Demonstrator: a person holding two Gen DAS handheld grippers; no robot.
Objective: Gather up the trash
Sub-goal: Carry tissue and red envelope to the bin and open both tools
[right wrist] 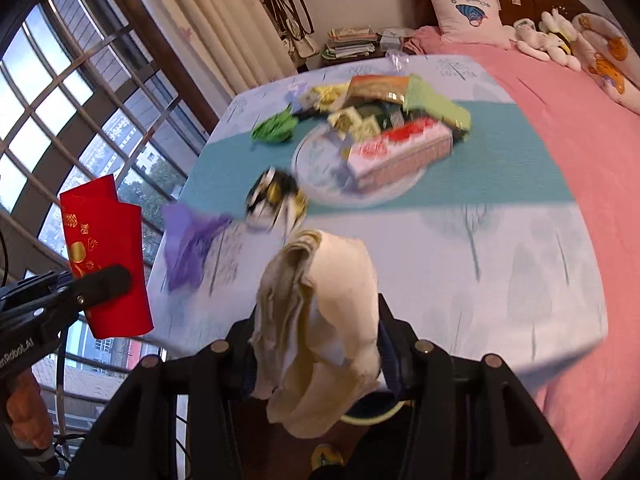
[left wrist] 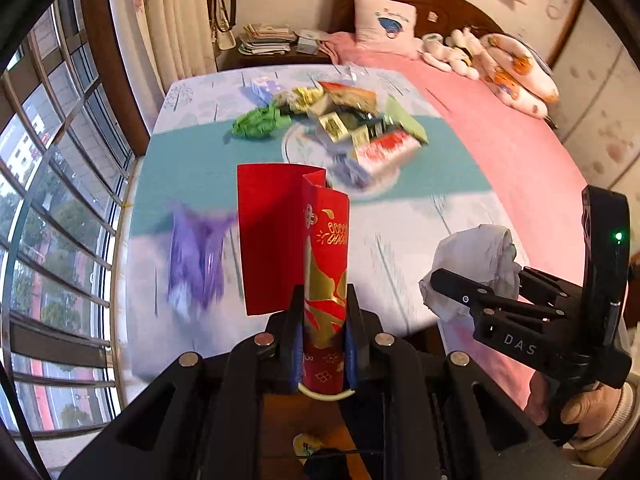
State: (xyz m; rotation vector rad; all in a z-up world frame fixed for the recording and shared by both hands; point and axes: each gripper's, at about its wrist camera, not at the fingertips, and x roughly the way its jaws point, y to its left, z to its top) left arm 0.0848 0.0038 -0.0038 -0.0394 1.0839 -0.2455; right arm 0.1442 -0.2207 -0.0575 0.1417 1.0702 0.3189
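Left wrist view: the left gripper (left wrist: 324, 312) has its jaws pinched tight on a red envelope (left wrist: 288, 236), a flat, glossy card sleeve with gold print, its long axis standing up from the jaws toward 12 o'clock and its flap folded open to the left. At 3 o'clock the right gripper (left wrist: 476, 300) carries a crumpled tissue wad (left wrist: 476, 264). On the bed (left wrist: 500, 152), a purple wrapper (left wrist: 196, 256), thin and crinkled, lies at 10 o'clock, nearer this hand. A glass plate (left wrist: 296, 152) heaped with snack packets sits at 12 o'clock, a green crumpled wrapper (left wrist: 260, 122) just left of it.

Right wrist view: the right gripper (right wrist: 316, 340) holds its jaws part-spread around the soft, creased tissue wad (right wrist: 320, 320), which bulges out between them. The left gripper (right wrist: 92, 284) shows at 9 o'clock with the red envelope (right wrist: 108, 256) upright. The purple wrapper (right wrist: 192, 248) lies at 10 o'clock, a black-and-gold foil wrapper (right wrist: 276, 200) at 12 o'clock, blurred, just before the glass plate (right wrist: 312, 156). Both hands being full, I judge a drop-off comes before more picking.
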